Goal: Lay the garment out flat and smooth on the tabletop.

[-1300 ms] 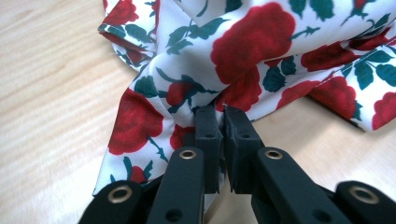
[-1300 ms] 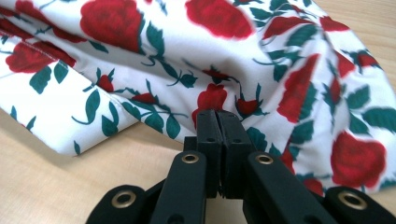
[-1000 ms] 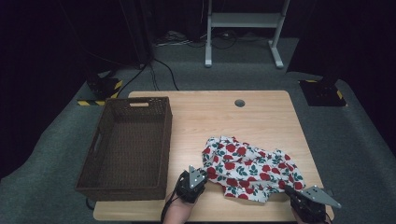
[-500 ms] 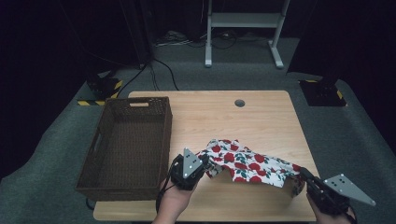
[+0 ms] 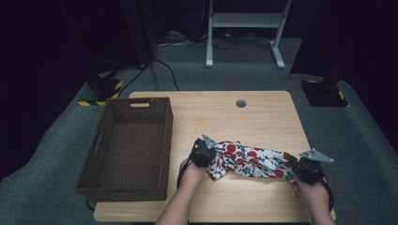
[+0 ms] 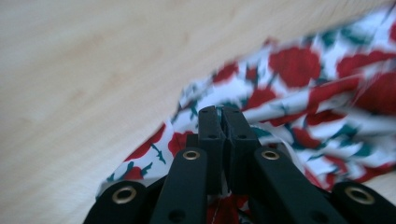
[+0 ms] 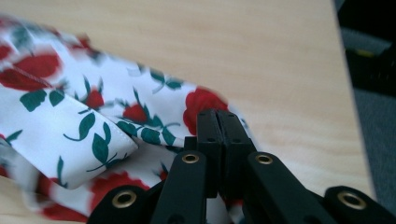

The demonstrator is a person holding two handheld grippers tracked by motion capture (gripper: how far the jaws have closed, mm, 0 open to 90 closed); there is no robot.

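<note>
While each hand keeps to the near edge of the table (image 5: 263, 105), the left gripper (image 5: 205, 153) and the right gripper (image 5: 307, 168) each have their jaws pressed together on an end of the rose-print cloth (image 5: 251, 159), which I judge is to pull it out long so it can be folded or lifted. Stretched between them, the cloth lies just right of the wicker basket (image 5: 129, 140), apart from it. Farther off, beyond the basket, bare wood runs to a small round hole (image 5: 241, 103).
</note>
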